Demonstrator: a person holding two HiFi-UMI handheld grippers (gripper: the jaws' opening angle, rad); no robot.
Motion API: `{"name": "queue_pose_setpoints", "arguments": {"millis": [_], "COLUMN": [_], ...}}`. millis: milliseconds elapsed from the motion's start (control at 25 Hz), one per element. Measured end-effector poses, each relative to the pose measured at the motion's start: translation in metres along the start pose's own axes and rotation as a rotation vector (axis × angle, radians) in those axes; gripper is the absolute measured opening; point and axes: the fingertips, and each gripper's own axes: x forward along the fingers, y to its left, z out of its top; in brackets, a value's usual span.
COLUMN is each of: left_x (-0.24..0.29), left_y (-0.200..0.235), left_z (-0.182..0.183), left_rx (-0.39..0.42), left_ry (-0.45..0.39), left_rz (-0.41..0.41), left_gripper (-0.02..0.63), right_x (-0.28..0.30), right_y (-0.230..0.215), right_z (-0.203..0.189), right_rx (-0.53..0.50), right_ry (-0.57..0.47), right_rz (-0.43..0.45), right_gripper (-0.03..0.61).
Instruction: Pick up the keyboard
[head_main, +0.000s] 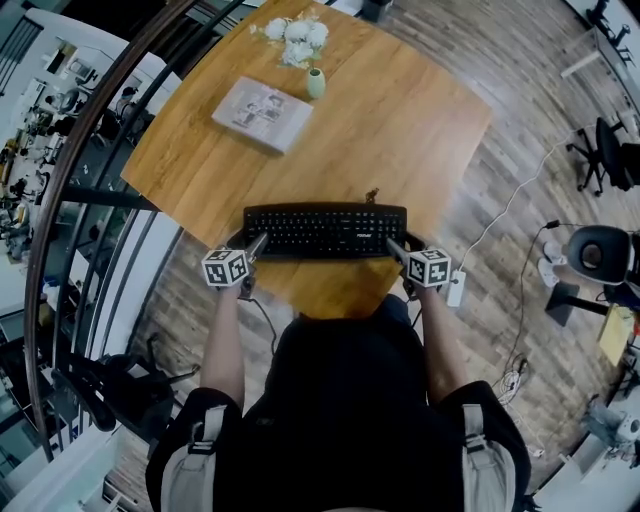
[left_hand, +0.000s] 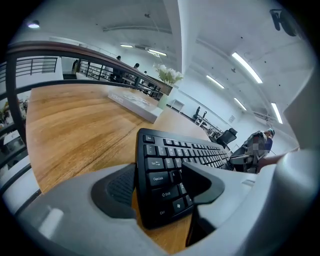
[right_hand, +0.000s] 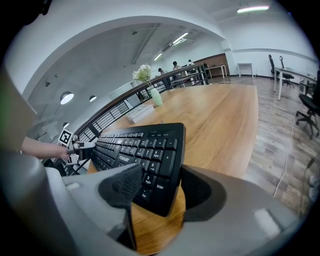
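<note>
A black keyboard (head_main: 325, 230) lies across the near edge of the wooden table (head_main: 400, 120). My left gripper (head_main: 258, 243) is at its left end and my right gripper (head_main: 393, 245) at its right end. In the left gripper view the keyboard's (left_hand: 170, 170) left end sits between the jaws of the left gripper (left_hand: 160, 186); one pad overlaps the keys and a strip of wood shows beside the other. In the right gripper view the jaws of the right gripper (right_hand: 160, 189) stand wide around the keyboard's (right_hand: 145, 150) right end. Neither pair of pads visibly presses on it.
A flat book (head_main: 262, 113) and a small green vase (head_main: 315, 82) with white flowers (head_main: 298, 35) stand on the table's far part. A curved railing (head_main: 60, 200) runs along the left. On the floor at right lie a white power strip (head_main: 457, 288) and cables.
</note>
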Motion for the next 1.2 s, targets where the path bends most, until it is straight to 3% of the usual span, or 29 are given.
{"name": "queue_pose_setpoints", "arguments": {"millis": [1200], "left_x": [-0.069], "left_y": [-0.017], "left_z": [0.041], "left_rx": [0.042], "left_ry": [-0.175], "left_rz": [0.021], "left_gripper": [0.285], "right_x": [-0.047], "right_y": [0.052], "right_z": [0.033], "right_rx": [-0.037], "right_ry": [-0.158], "right_rz": [0.027], "right_gripper": [0.249]}}
